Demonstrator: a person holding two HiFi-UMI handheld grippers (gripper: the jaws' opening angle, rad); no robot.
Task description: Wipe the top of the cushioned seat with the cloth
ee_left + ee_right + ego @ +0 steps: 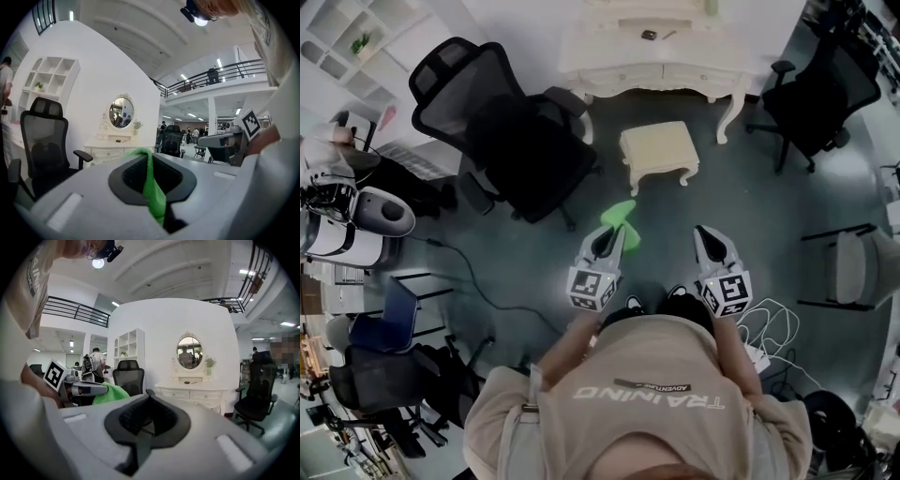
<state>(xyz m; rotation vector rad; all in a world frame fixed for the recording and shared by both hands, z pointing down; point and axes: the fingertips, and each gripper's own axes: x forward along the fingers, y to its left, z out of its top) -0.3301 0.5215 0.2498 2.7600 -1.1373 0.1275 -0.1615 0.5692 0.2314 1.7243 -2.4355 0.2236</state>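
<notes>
Cloth (621, 216) clamped in left hand-held gripper (612, 232); right hand-held gripper (706, 232) closed, empty; cushioned seat (659, 150) well ahead.

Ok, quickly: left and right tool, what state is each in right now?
Left tool: closed on the green cloth.
Right tool: closed, nothing between its jaws.

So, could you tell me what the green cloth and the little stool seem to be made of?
The green cloth: soft fabric, matte; it droops limply from the left gripper. The stool: pale padded top, probably upholstery, on cream curved legs, likely painted wood.
</notes>
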